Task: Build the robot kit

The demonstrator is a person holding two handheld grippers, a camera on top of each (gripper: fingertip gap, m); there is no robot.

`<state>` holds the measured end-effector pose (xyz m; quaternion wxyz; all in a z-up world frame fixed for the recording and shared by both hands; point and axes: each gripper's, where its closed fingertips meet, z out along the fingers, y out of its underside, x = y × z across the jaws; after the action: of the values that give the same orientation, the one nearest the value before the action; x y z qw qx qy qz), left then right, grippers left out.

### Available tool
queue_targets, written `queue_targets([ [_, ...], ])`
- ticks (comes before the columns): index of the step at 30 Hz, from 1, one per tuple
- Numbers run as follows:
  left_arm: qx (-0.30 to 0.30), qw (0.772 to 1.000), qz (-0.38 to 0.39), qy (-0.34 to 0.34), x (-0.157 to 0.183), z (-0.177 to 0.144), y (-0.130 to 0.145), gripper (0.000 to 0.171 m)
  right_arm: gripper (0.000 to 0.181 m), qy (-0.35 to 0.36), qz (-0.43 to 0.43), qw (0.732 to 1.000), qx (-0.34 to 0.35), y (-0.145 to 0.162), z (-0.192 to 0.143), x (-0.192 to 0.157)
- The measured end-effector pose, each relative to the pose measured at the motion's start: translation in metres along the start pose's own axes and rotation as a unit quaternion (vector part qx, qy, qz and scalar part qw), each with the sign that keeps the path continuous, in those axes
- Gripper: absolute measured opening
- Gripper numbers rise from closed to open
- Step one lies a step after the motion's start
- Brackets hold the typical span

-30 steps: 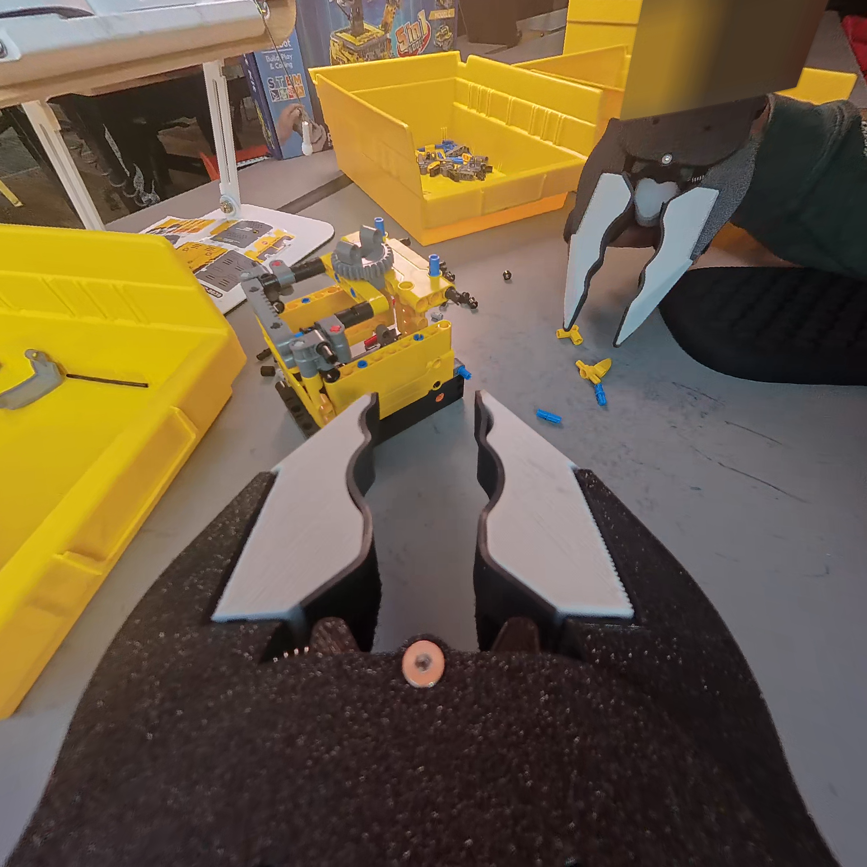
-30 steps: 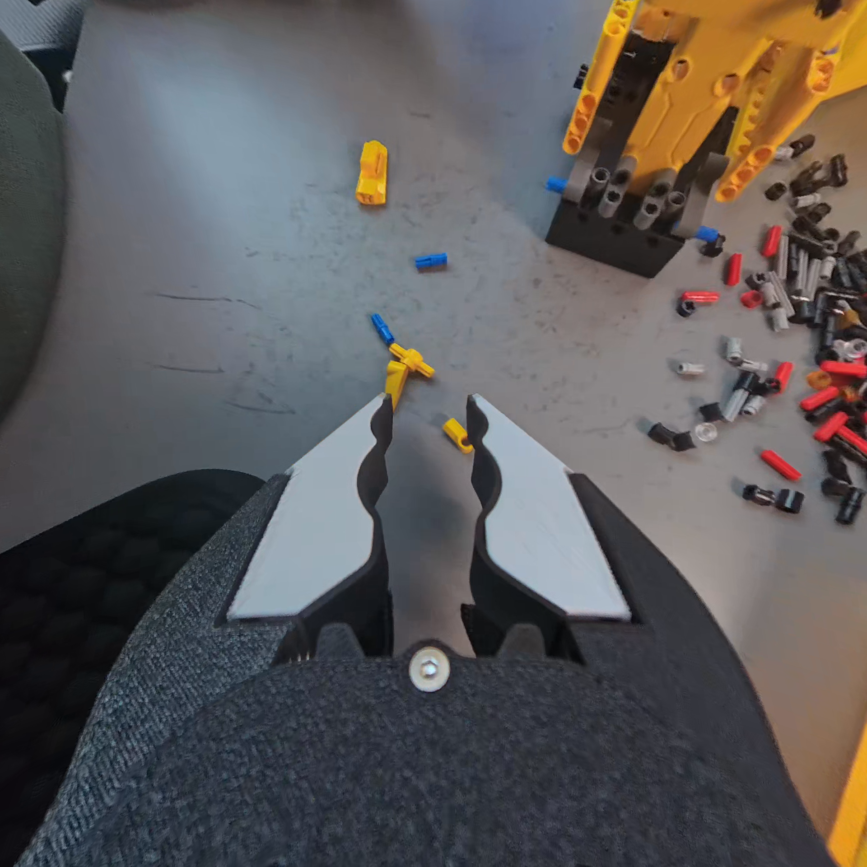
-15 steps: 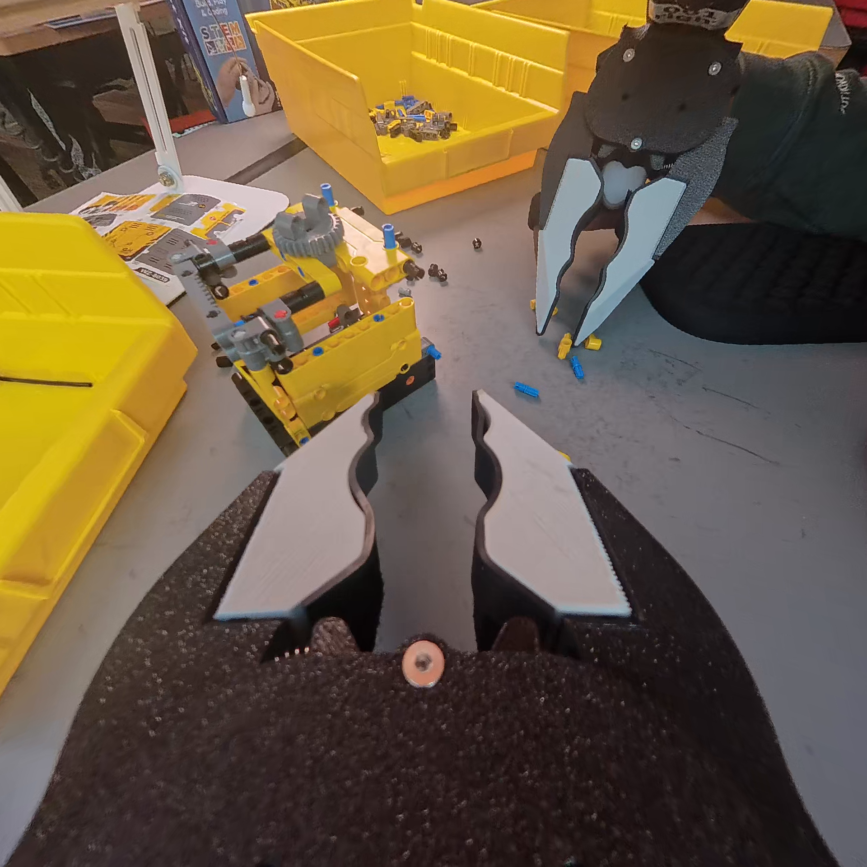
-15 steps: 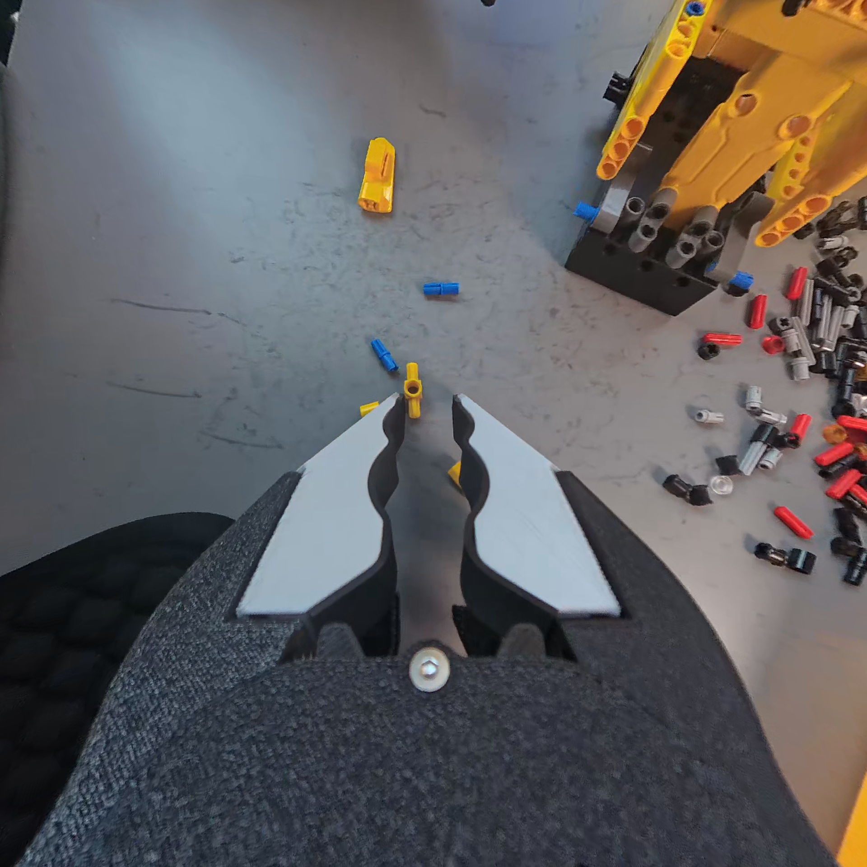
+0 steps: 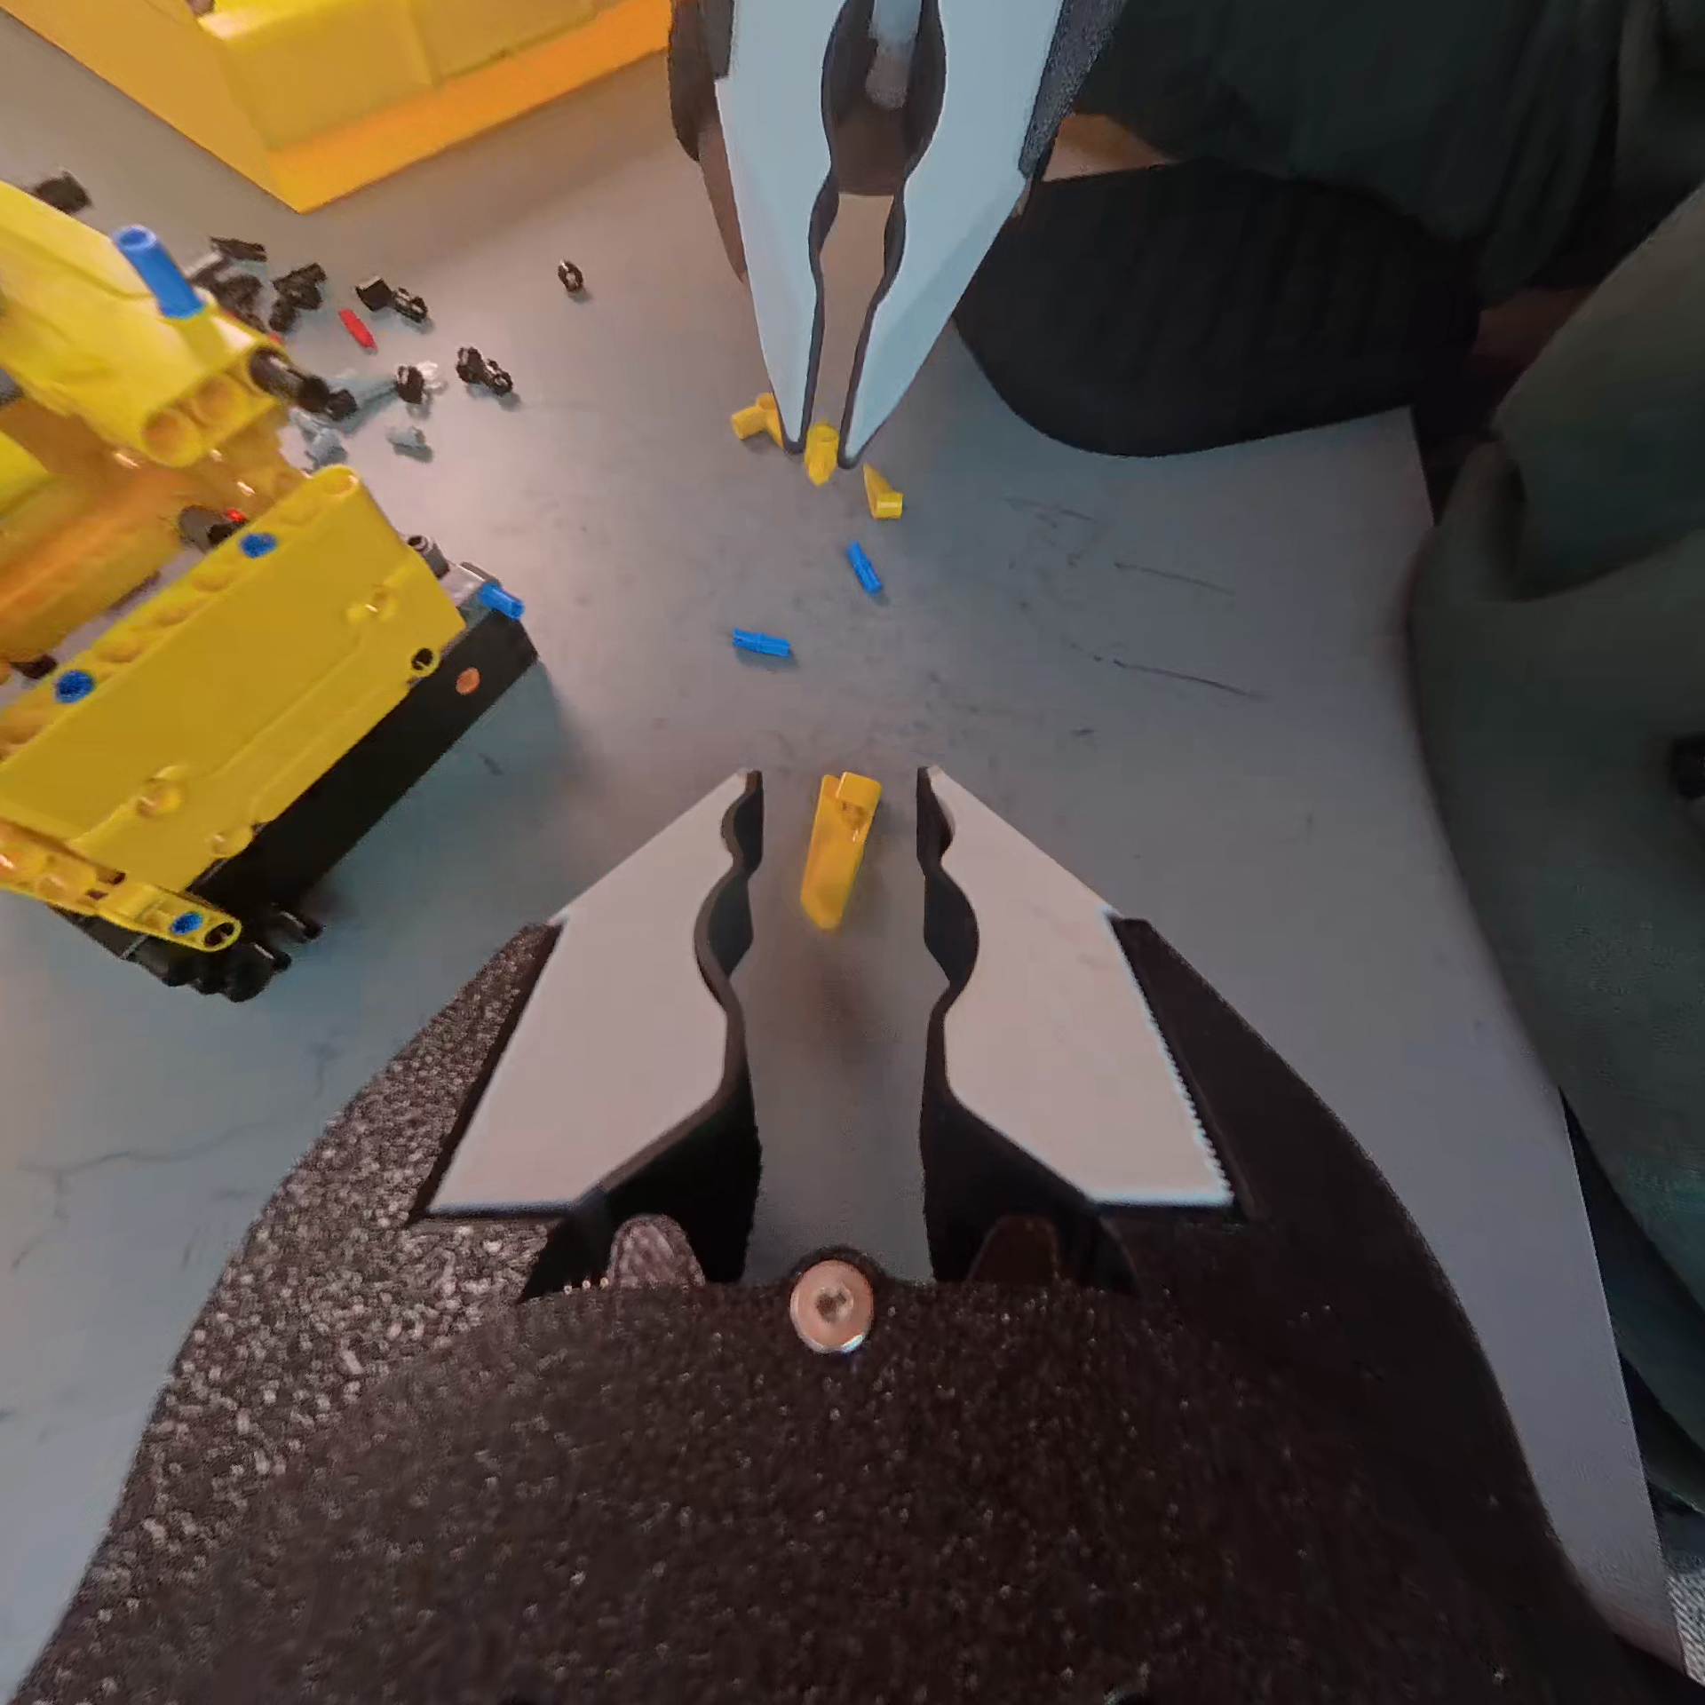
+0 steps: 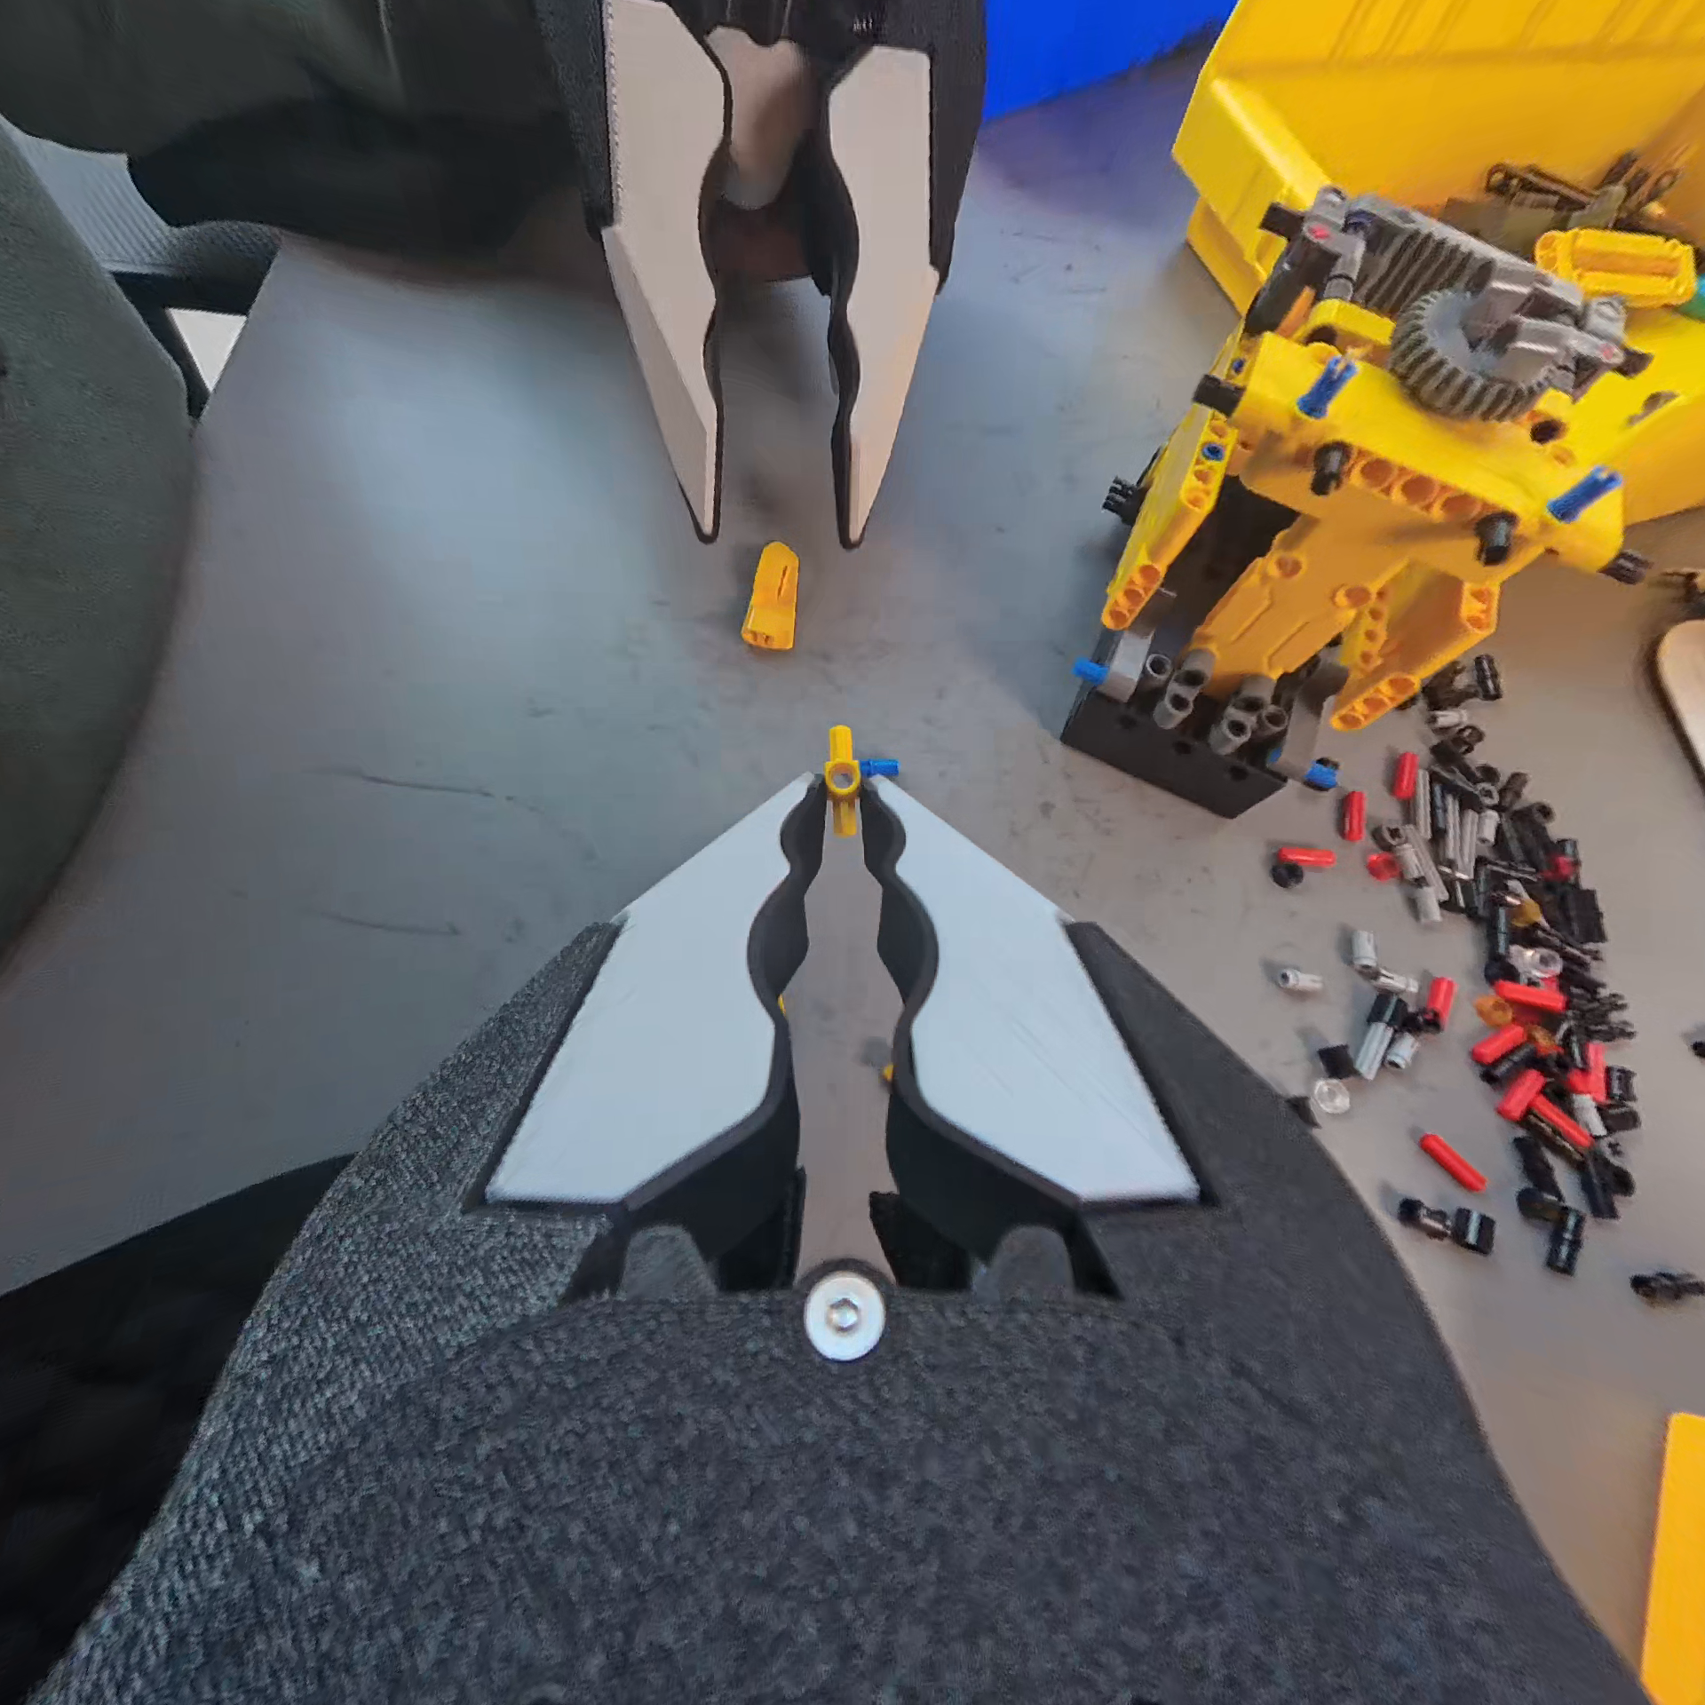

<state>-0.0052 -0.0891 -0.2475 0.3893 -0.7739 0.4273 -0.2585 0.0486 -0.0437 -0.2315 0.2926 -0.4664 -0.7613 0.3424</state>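
Two claws facing each other over small yellow pieces on a grey tabletop.

Largest first: yellow brick-built model standing on a black base, with a yellow bin behind it toward the far edge and a scatter of black, red and grey pins spread beside it. Left claw released, jaws well apart, straddling a yellow wedge piece lying on the tabletop between the fingertips, touching neither. Right claw clenched on a small yellow cross connector, pinched at the very tips. Blue pin just beside that connector. Seen from the left wrist view: two more small yellow bits beside the right claw's tips.
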Motion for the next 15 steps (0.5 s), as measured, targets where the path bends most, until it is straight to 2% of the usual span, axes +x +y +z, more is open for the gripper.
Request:
queue_targets([
  [5,-0.029,1.0,0.004,0.009,0.004,0.005,0.009,0.03,0.006,-0.019,-0.011,1.0,-0.017,-0.001,0.026,-0.018],
  [10,-0.076,0.997,0.019,-0.012,0.0,0.013,0.022,0.027,0.006,-0.011,-0.003,0.998,-0.054,0.002,0.042,-0.023],
  [15,-0.083,0.996,0.037,-0.02,0.0,0.015,0.023,0.019,0.006,-0.004,0.017,0.997,-0.077,0.004,0.05,-0.026],
])
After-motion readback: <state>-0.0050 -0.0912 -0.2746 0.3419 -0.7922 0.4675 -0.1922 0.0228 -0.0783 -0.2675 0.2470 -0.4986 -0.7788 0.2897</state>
